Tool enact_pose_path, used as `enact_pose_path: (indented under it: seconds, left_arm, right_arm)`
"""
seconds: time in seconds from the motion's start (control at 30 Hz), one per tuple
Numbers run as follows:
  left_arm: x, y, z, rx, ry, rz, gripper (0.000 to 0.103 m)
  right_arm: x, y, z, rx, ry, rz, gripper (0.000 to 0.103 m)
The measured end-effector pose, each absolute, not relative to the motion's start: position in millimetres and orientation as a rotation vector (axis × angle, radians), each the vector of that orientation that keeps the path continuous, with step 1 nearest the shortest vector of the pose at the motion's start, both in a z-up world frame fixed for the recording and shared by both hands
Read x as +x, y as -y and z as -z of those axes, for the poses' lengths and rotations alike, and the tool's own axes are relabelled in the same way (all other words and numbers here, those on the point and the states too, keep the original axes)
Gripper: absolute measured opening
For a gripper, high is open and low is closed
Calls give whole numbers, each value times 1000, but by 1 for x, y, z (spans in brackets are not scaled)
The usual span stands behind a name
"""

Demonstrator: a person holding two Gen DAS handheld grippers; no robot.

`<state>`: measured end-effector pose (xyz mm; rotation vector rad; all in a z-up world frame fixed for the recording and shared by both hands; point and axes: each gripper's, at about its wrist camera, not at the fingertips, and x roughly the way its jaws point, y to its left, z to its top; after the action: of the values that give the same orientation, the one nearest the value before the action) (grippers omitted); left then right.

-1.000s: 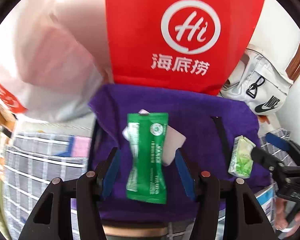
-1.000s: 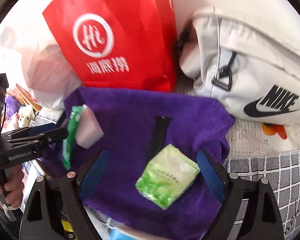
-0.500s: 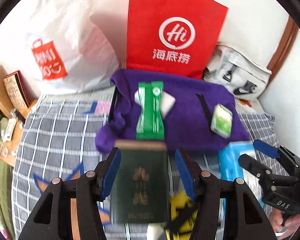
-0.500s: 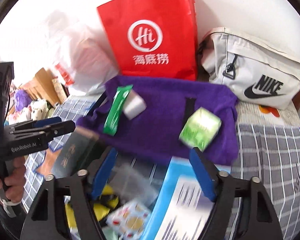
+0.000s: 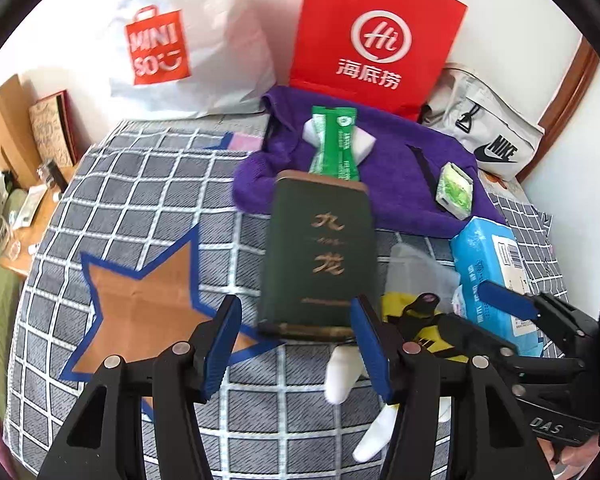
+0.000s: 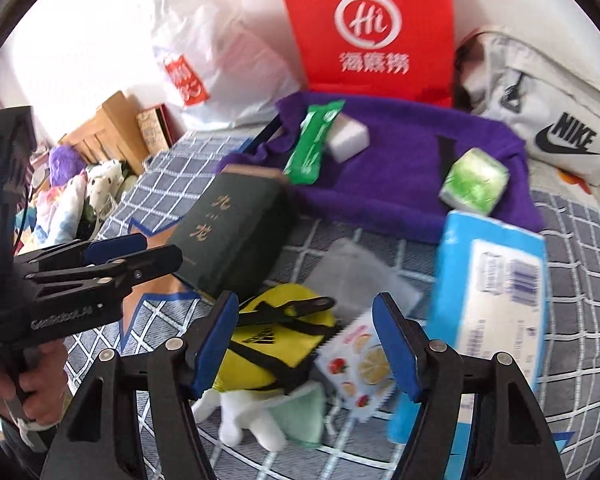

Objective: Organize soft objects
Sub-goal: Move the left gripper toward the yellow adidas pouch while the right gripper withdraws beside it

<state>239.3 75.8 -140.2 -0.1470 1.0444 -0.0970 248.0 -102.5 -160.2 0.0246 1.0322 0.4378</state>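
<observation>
The checked grey bedspread [image 5: 148, 184] carries everything, and only the left wrist view shows its brown star patch [image 5: 140, 304] whole, along with the full MINISO plastic bag [image 5: 180, 48] at the wall. Both views show the red Haidilao bag [image 5: 376, 36], the white Nike pouch [image 6: 548, 128] and the purple towel [image 5: 400, 168], on which lie a green sachet [image 5: 336, 144] across a white sponge block [image 6: 350, 138], and a green tissue pack [image 6: 474, 182]. The right wrist view alone shows the clutter nearer the person clearly: a blue wet-wipe pack [image 6: 488, 292], a yellow Adidas pouch [image 6: 284, 340] over a white plush toy [image 6: 240, 420], and a fruit-print sachet [image 6: 360, 368]. The dark green book [image 5: 320, 252] lies partly on the towel's near edge. The left tongs [image 5: 296, 344] hover with jaws apart, straddling the book's near end; the right tongs [image 6: 304, 344] hang apart above the yellow pouch, holding nothing.
</observation>
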Motion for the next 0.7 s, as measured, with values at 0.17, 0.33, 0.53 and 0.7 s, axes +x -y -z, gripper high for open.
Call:
enact_pose_path:
  seconds: [0.17,0.33,0.53,0.7]
  left_arm:
    - [233,-94,143,-178,-1034,96,54]
    - [232,-107,147,-218,-1028,112,54]
    - [228,-116,151,-245,-1028,130,54]
    - [225,-125,155,-264,-1035,122,54]
  right_arm:
    - [247,82,180,-11,-1118,-462,69]
    - [248,79,190,-3,-1135,-445,69]
    - [260,73,199,11,-1154,-424,69]
    - [256,66,199,-20,-1124,-462,46]
